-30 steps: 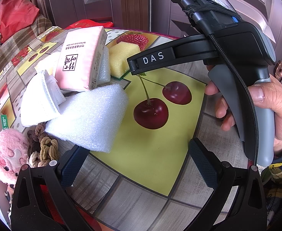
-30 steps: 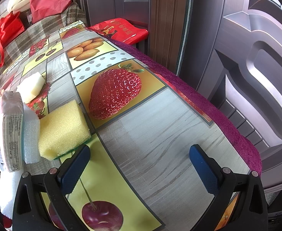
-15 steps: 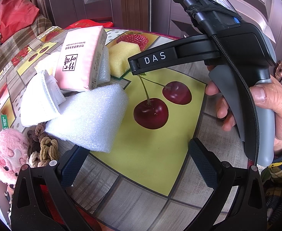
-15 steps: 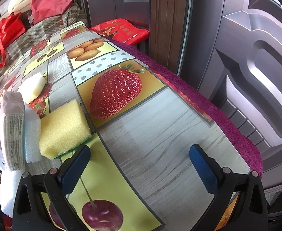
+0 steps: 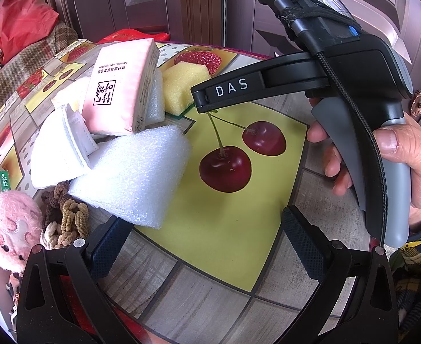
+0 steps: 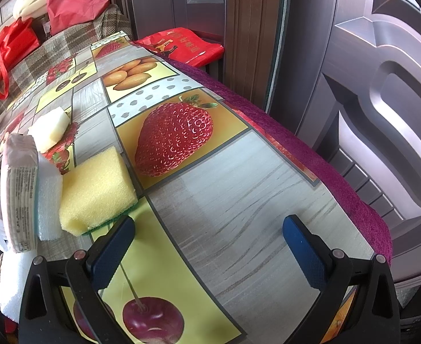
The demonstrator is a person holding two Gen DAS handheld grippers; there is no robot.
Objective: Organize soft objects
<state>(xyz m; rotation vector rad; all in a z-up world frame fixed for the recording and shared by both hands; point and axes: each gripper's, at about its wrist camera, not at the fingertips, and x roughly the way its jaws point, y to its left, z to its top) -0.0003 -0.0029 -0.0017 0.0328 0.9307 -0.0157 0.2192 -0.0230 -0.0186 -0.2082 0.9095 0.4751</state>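
Both grippers hover over the bench [image 6: 239, 200], jaws spread and empty.

We see the fruit-print bench's far edge curving off at the right, with open room around the printed cherries. Our right gripper [image 6: 209, 246], held by a hand [image 5: 405, 166], points level toward the yellow sponge [image 6: 95, 189]. The white foam block [image 5: 135, 172] sits just beside our left gripper [image 5: 207, 243], against the pink tissue pack [image 5: 121, 86]; a pink plush toy [image 5: 9, 223] lies farther left.
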